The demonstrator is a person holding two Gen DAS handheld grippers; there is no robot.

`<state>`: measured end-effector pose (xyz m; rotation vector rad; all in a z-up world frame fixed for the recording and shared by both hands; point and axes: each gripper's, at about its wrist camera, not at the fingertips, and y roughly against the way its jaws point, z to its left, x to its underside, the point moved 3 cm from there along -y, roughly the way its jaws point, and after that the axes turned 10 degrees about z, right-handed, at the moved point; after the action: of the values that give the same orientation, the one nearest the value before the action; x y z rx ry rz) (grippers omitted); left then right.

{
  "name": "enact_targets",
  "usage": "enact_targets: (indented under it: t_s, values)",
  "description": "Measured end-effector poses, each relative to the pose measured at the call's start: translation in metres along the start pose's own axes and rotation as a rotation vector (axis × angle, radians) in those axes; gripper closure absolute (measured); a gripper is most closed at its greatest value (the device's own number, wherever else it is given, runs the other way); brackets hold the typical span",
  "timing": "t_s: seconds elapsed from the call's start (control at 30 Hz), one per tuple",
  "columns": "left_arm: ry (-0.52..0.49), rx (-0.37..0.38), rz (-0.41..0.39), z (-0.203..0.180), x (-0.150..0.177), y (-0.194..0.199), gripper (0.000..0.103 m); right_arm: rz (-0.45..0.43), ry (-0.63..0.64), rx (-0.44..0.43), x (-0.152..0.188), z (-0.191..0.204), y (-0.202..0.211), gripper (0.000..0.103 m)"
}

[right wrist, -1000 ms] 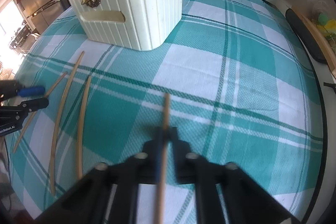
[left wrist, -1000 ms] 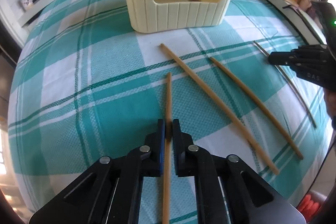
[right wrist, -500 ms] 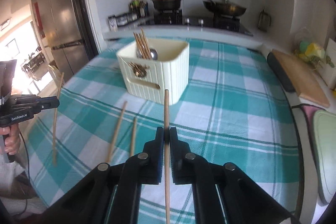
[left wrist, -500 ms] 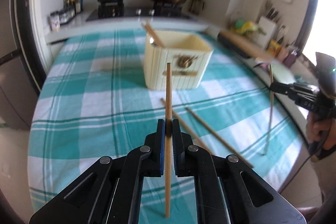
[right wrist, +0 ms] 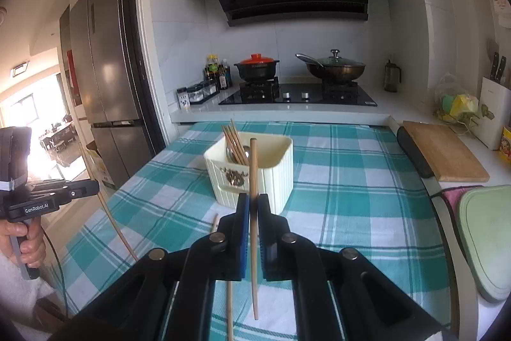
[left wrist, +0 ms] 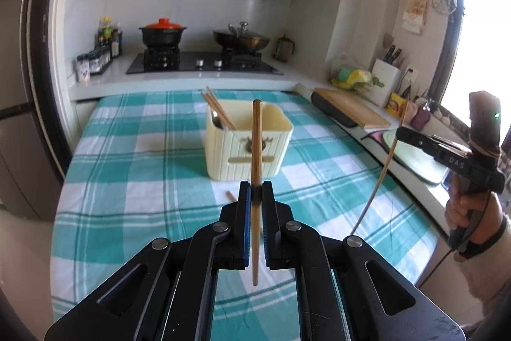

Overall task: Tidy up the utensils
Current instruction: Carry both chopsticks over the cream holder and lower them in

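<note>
Chopsticks are the items being sorted: several already stand in the cream holder [right wrist: 252, 171] beside a metal spoon [right wrist: 230, 153], so part of the job appears done. Left gripper [left wrist: 255, 194] is pinched on one chopstick [left wrist: 256, 149], held upright above the checked tablecloth [left wrist: 127, 181] on the near side of the holder. Right gripper [right wrist: 253, 206] is likewise clamped on a second chopstick [right wrist: 253, 168], upright, with the holder just beyond it. Neither stick is over the holder's opening yet. At least one loose chopstick [right wrist: 228, 293] lies on the cloth below the right gripper; a further tip [left wrist: 230, 196] shows in the left view. Remaining, in my judgement: deposit both held sticks, then collect the loose ones.
</note>
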<state>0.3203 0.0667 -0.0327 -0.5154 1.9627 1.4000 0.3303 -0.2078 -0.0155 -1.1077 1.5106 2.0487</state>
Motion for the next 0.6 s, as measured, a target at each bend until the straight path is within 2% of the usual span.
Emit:
enact_targets:
  t_s: [0.13,0.27,0.43,0.6]
  values:
    - [-0.01,-0.002,-0.025,0.002,-0.028,0.007,0.099,-0.011,0.015,-0.004,-0.021,0.001,-0.002,0.097]
    - [-0.017,-0.012,-0.087,0.002,-0.067,0.017,0.099,-0.037,0.047,0.003,-0.049,0.005,-0.004,0.097]
    - [-0.02,-0.07,-0.215,0.002,-0.131,0.024,0.099,-0.133,0.091,0.022,-0.106,0.014,-0.006,0.097]
    - [0.012,-0.122,-0.289,0.01,-0.177,0.0,0.099,-0.212,0.115,0.037,-0.155,0.022,-0.024,0.097]
